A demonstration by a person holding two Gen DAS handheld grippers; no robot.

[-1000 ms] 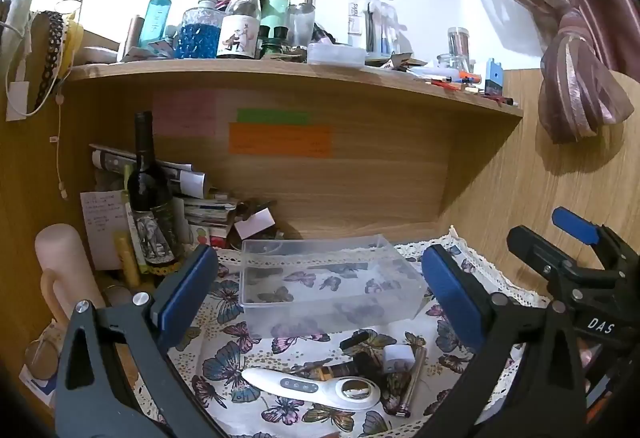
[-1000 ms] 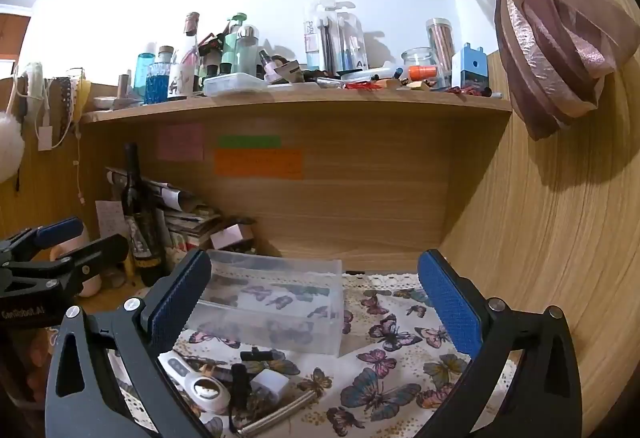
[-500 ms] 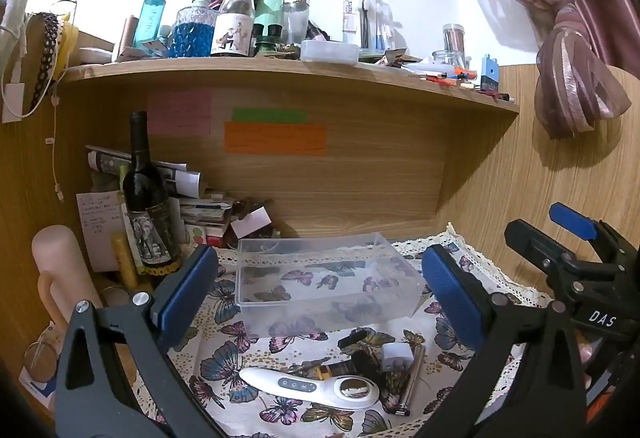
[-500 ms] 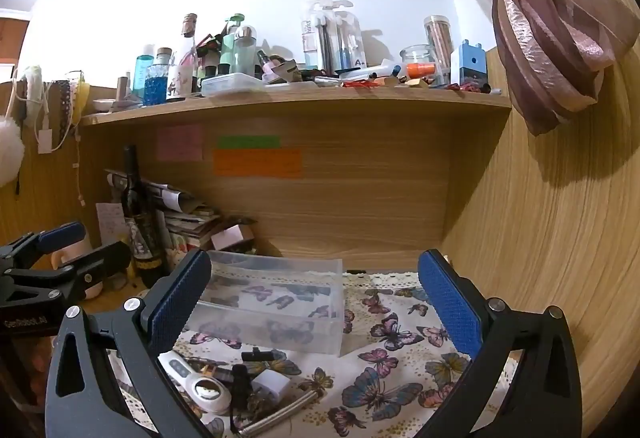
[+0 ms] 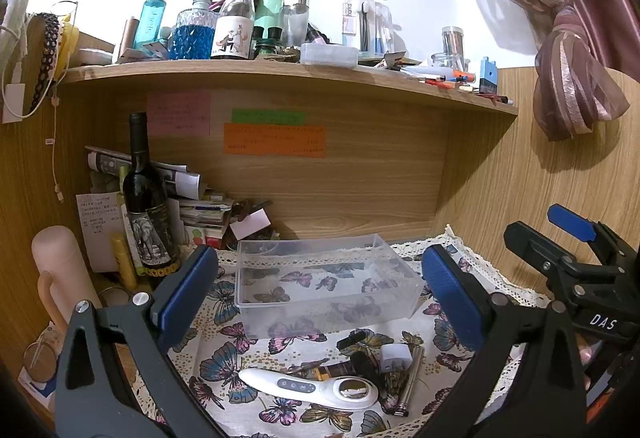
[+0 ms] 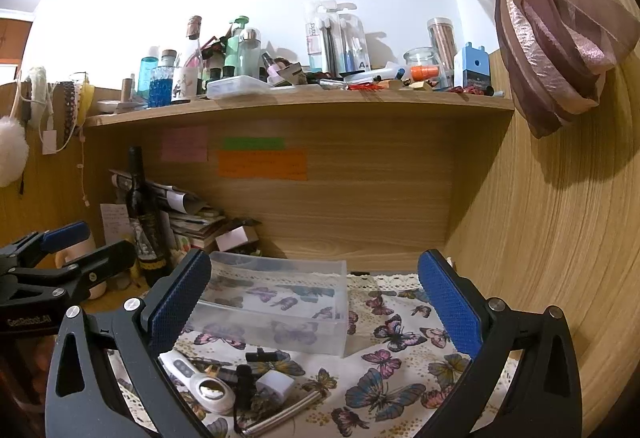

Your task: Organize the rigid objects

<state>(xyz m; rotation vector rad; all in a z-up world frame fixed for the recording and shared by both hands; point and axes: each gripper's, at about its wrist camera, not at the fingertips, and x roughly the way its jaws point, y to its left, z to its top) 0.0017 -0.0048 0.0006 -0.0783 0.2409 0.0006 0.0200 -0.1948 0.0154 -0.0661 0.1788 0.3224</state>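
A clear empty plastic box (image 5: 320, 282) sits on the butterfly cloth; it also shows in the right wrist view (image 6: 276, 306). In front of it lies a small pile: a white handheld device with a round metal head (image 5: 316, 388), a white charger cube (image 5: 395, 356), a metal pen-like stick (image 5: 412, 378) and small black pieces (image 5: 352, 340). The same pile shows in the right wrist view, with the device (image 6: 200, 384) and the cube (image 6: 276, 386). My left gripper (image 5: 316, 290) is open and empty above the pile. My right gripper (image 6: 312, 302) is open and empty, to the right of the left one.
A dark wine bottle (image 5: 146, 206), stacked papers (image 5: 200, 210) and a pink cylinder (image 5: 60, 278) stand at the back left. A cluttered shelf (image 5: 280, 74) runs overhead. A wooden wall (image 6: 560, 238) closes the right side. The right gripper's body (image 5: 580, 278) shows at the left view's right edge.
Both grippers have shifted only slightly; the left view has drifted a little so the box and pile sit marginally higher. Nothing was grasped or released.
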